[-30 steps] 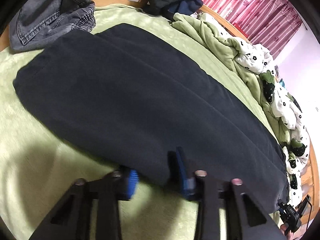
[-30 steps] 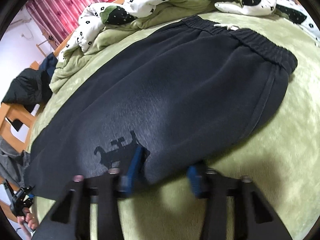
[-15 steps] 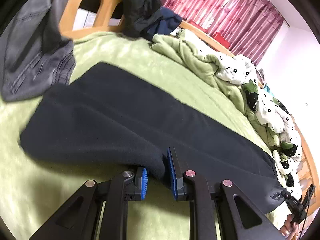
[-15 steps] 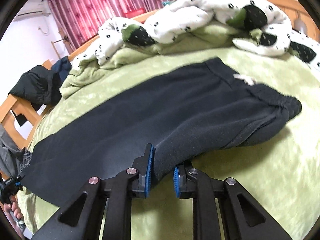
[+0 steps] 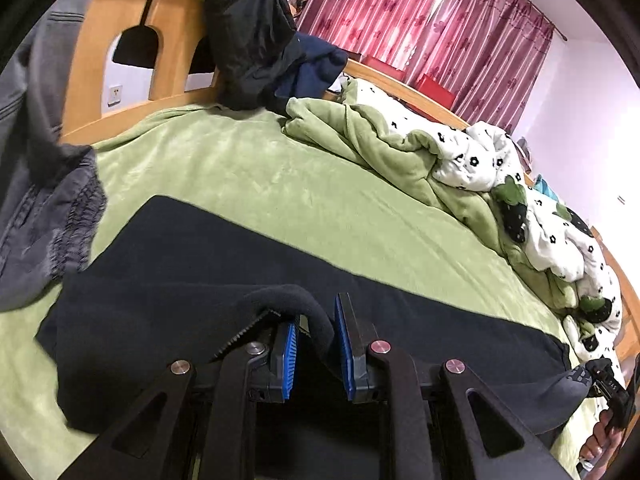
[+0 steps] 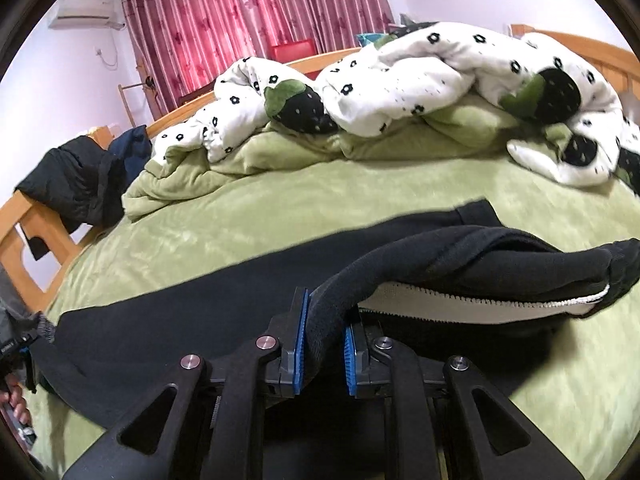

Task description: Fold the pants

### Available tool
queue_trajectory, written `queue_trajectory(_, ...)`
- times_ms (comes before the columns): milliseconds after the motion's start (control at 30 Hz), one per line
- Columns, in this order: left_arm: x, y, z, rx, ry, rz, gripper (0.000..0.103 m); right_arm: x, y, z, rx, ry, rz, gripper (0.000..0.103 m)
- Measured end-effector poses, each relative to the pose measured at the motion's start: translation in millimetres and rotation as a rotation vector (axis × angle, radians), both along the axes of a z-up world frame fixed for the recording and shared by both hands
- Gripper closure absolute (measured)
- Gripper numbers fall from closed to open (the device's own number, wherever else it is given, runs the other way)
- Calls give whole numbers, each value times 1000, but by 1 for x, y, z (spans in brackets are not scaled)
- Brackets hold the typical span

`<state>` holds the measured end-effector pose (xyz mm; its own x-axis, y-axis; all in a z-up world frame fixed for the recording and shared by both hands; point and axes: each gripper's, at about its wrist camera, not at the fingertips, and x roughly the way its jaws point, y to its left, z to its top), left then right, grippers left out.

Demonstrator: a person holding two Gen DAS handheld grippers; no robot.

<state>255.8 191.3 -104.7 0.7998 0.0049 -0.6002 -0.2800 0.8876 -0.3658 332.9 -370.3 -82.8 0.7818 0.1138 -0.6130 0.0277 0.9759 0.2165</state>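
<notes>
pants [image 5: 192, 272] | on green bedspread [image 5: 280, 184] | red curtains [image 5: 420, 20] behind

Both views are evenly and fairly brightly lit. Daylight glows pink through the red curtains [image 5: 420, 36], which look slightly overexposed. Shadows on the green bed cover [image 5: 304, 196] are soft and faint. Fisheye distortion bends the wooden bed frame [image 6: 24, 224] and leaves black corners around each circular picture. The black pants [image 6: 192, 312] lose nearly all surface detail, and their edges show slight motion blur.
</notes>
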Motion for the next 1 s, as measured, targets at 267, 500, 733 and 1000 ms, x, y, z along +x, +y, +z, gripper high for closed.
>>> queue_trajectory(267,63,5,-28,31,31,43,86,76,10,-29,-36,57,-28,88)
queue_trajectory(500,87,-4,-46,117,97,57,86,104,21,-63,-94,137,-39,70)
queue_trajectory(733,62,-7,-26,74,81,33,46,62,17,-40,-7,99,-23,53)
queue_trajectory(1000,4,-24,-22,26,123,-45,42,-27,24,-34,-85,141,33,45)
